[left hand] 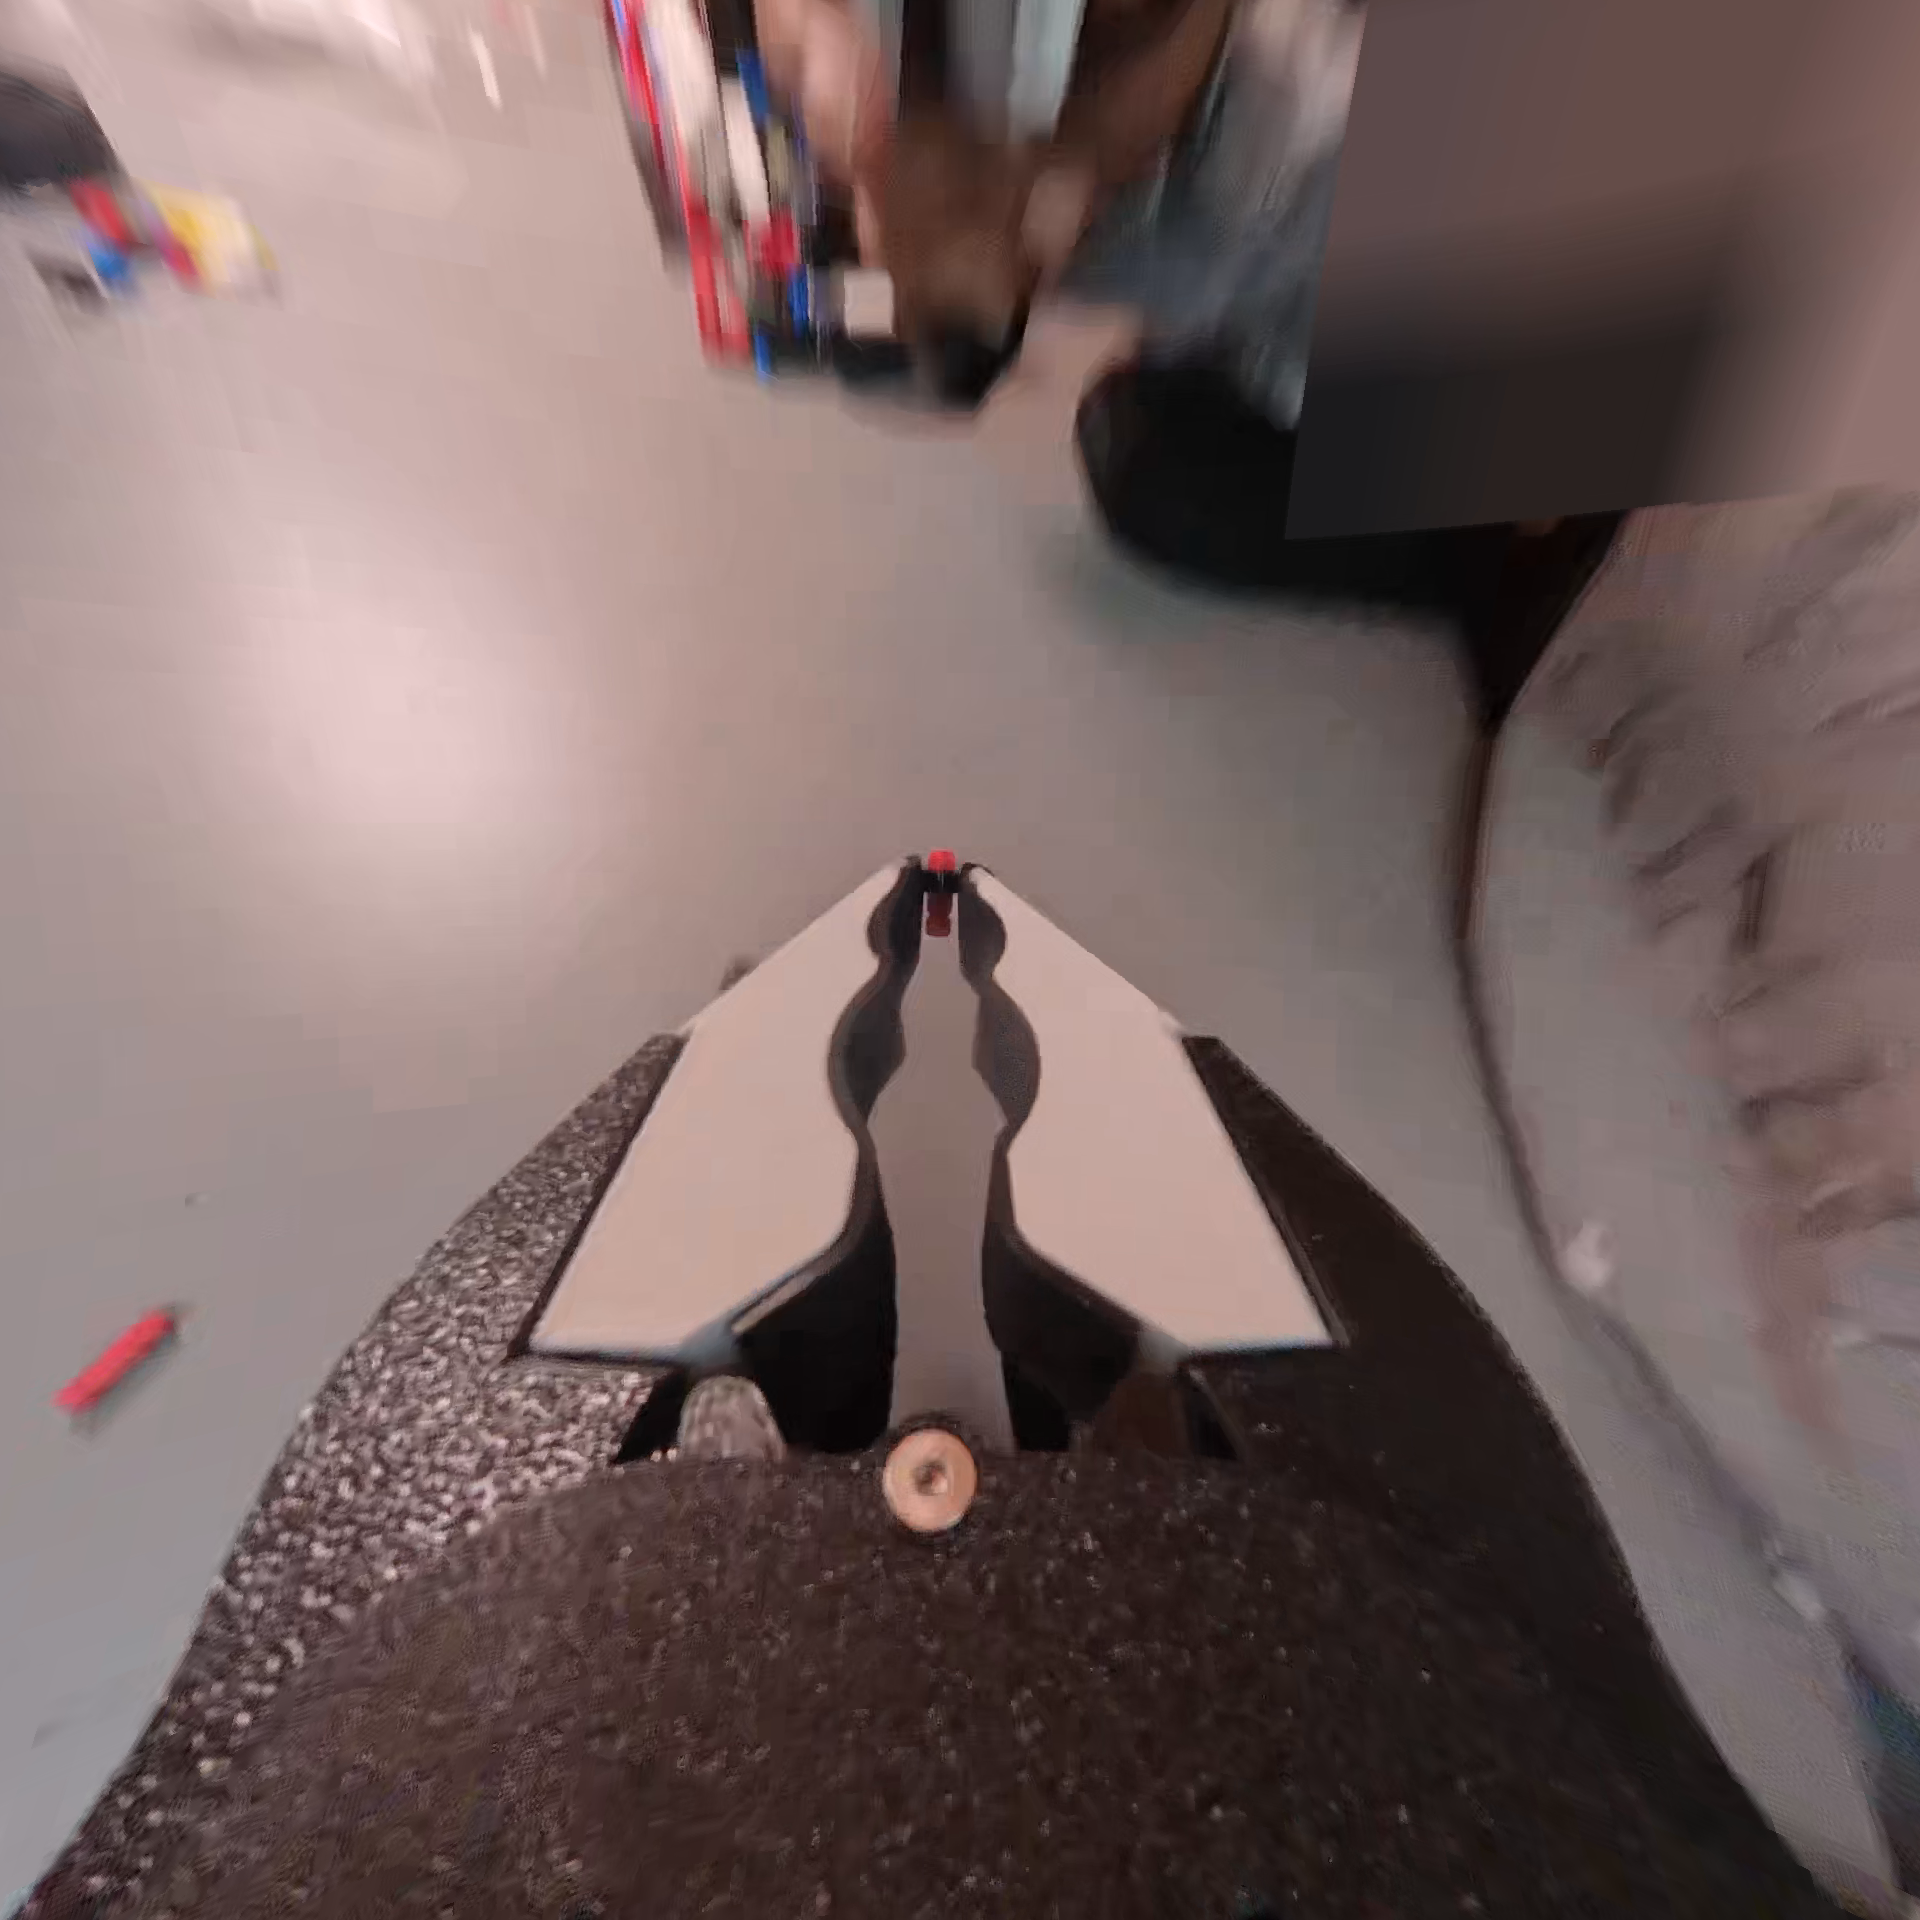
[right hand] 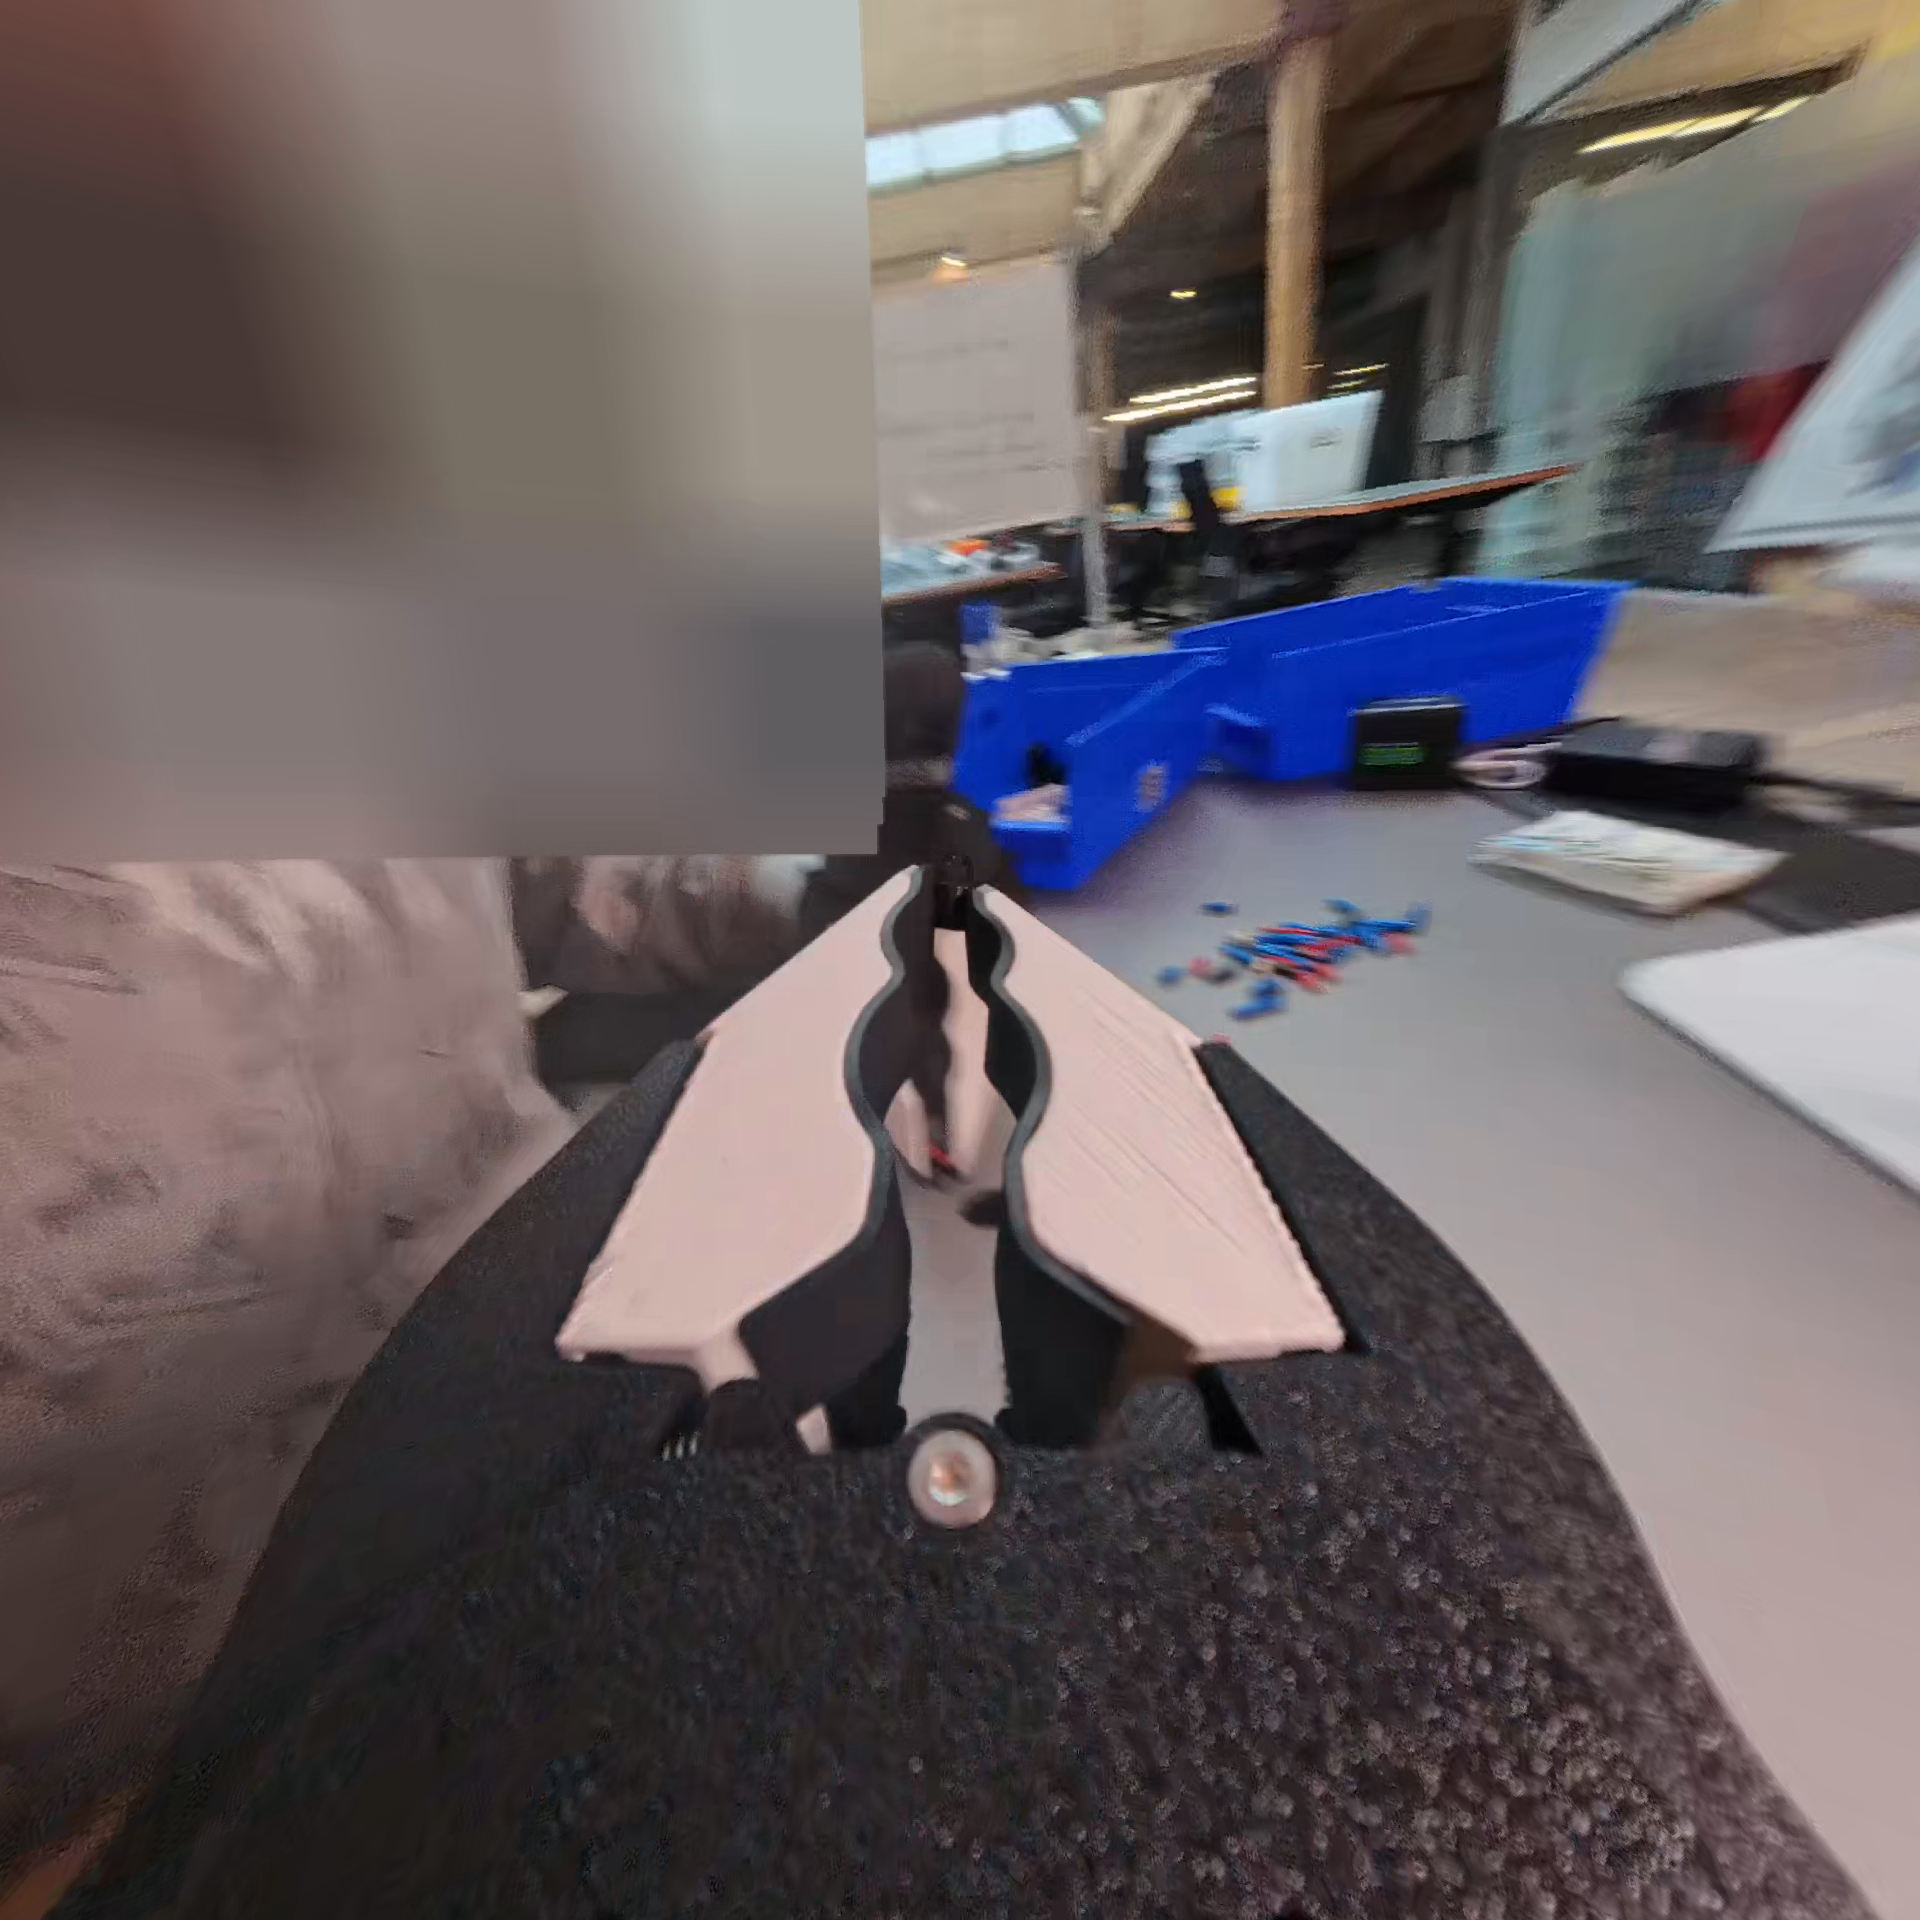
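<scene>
In the left wrist view my left gripper (left hand: pixel 941 883) is shut on a small red piece (left hand: pixel 941 861), which sticks out at the fingertips above the grey table (left hand: pixel 520 779). Another red piece (left hand: pixel 114 1361) lies on the table at the lower left. In the right wrist view my right gripper (right hand: pixel 948 888) is shut on a thin dark piece (right hand: pixel 948 906) at its tips. A dark strip with a red end (right hand: pixel 938 1153) shows through the gap between the fingers; what it is I cannot tell. A pile of small blue and red pieces (right hand: pixel 1299 945) lies to the right on the table.
A blue plastic structure (right hand: pixel 1299 707) stands at the back, with a black box (right hand: pixel 1403 743) beside it. A booklet (right hand: pixel 1621 862) and a white board (right hand: pixel 1787 1029) lie at the right. A person's grey sleeve (left hand: pixel 1714 935) is close by. A blurred red and blue object (left hand: pixel 748 208) is far ahead. Some 15 cm of space lies between my two pairs of fingers.
</scene>
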A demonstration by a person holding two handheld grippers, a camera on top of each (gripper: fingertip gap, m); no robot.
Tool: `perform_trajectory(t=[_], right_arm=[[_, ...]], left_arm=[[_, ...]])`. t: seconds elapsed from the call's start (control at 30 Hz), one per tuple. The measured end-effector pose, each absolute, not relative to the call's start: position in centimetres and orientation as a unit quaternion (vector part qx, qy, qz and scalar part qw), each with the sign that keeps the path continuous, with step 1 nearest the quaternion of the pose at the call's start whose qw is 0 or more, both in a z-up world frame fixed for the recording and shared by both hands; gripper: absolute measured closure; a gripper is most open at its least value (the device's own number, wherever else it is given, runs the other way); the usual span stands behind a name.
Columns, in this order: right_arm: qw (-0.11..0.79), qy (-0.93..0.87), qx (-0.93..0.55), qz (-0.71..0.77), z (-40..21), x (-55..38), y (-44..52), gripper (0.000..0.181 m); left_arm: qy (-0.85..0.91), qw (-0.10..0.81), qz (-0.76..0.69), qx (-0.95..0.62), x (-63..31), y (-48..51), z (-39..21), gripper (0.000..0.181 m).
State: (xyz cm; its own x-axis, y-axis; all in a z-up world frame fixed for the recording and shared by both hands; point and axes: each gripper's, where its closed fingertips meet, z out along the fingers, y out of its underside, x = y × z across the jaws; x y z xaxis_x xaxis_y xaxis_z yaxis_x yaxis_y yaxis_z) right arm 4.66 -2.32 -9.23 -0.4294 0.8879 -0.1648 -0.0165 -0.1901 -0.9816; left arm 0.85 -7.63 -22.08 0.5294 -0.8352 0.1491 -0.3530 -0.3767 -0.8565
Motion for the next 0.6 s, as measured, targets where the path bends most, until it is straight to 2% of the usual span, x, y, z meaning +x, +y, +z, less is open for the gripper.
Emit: perform_trajectory(t=[0.03,0.07,0.3,0.6], right_arm=[[0.376,-0.551,-0.426,0.612,-10.3,4.7,-1.5,0.177],[0.36,-0.546,-0.433,0.621,-11.2,4.4,-2.1,0.177],[0.328,-0.525,-0.47,0.63,-12.0,3.5,-1.6,0.176],[0.263,-0.508,-0.493,0.655,-12.8,2.2,-3.1,0.176]], left_arm=[[0.346,0.448,-0.328,-0.757,0.7,-7.0,-19.5,0.176],[0.331,0.46,-0.333,-0.753,0.3,-6.4,-18.4,0.176],[0.169,0.428,-0.542,-0.703,-0.3,-5.5,-15.8,0.177],[0.145,0.414,-0.587,-0.681,0.1,-5.8,-15.1,0.177]])
